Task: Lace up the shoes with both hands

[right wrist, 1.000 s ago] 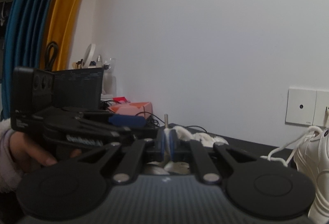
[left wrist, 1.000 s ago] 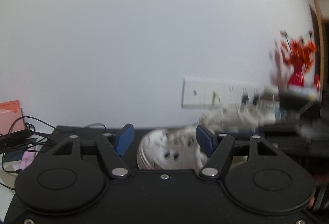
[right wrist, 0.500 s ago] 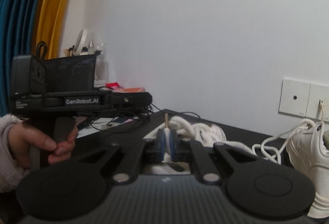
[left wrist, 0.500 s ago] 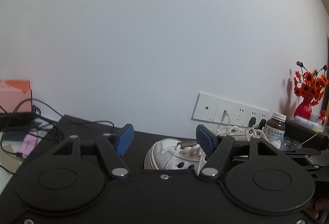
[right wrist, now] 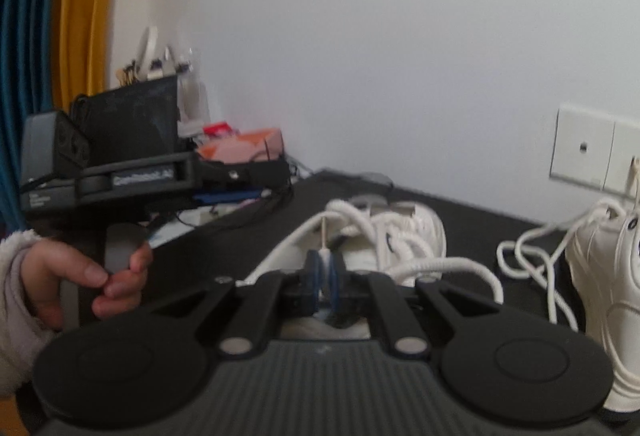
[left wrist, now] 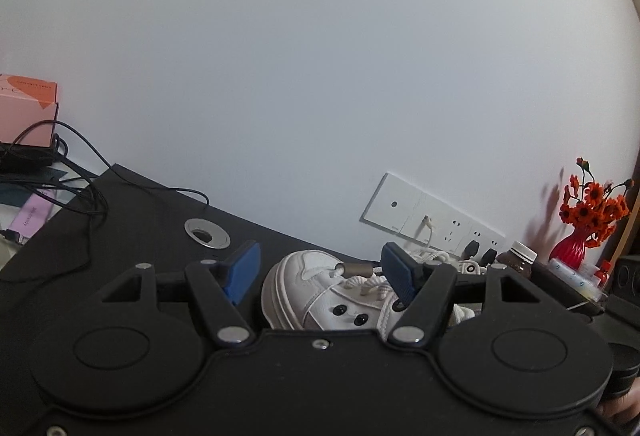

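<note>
Right wrist view: right gripper (right wrist: 325, 278) closed on lace (right wrist: 436, 265), now drawn clear of shoe (right wrist: 404, 228), centre frame; left gripper (left wrist: 320, 272) open, empty; threading next.

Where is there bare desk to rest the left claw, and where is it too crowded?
Bare black desk lies left of the near white shoe, between the cable grommet and the loose black cable. Crowded: the right end, with brown bottle and red vase, and loose laces between the shoes. The left claw is open; the right claw pinches a lace.
</note>
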Demonstrator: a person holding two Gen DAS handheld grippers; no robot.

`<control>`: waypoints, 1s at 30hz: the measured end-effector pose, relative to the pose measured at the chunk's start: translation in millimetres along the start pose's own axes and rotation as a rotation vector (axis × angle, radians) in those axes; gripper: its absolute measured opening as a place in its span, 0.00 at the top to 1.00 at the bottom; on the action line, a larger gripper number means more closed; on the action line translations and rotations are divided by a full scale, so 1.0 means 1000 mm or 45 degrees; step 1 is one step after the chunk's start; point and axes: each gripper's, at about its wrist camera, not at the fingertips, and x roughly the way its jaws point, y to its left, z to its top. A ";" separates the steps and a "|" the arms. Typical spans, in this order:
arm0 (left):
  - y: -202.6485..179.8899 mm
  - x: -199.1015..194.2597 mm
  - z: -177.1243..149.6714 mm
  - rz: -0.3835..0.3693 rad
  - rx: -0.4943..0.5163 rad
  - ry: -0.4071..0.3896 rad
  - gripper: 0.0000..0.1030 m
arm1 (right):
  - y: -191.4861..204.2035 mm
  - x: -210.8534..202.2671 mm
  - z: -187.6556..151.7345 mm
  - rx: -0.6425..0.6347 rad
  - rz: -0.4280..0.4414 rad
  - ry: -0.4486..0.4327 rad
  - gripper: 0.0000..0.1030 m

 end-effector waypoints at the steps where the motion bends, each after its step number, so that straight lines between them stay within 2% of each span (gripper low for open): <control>1: 0.001 0.001 0.000 -0.001 -0.003 0.003 0.34 | 0.001 0.002 0.002 -0.012 -0.006 0.021 0.94; 10: 0.015 0.006 0.000 -0.094 -0.162 0.067 0.33 | 0.020 0.016 0.023 -0.232 -0.079 0.203 0.95; 14: 0.018 0.008 0.000 -0.129 -0.210 0.078 0.33 | 0.033 0.008 0.018 -0.385 -0.126 0.189 0.95; 20: 0.022 0.011 -0.002 -0.184 -0.283 0.092 0.33 | 0.039 0.004 0.014 -0.441 -0.144 0.161 0.94; 27: 0.023 0.013 -0.002 -0.191 -0.308 0.100 0.33 | 0.053 0.003 0.017 -0.610 -0.131 0.215 0.95; 30: 0.023 0.012 -0.001 -0.205 -0.313 0.100 0.33 | 0.055 0.006 0.018 -0.660 -0.176 0.205 0.95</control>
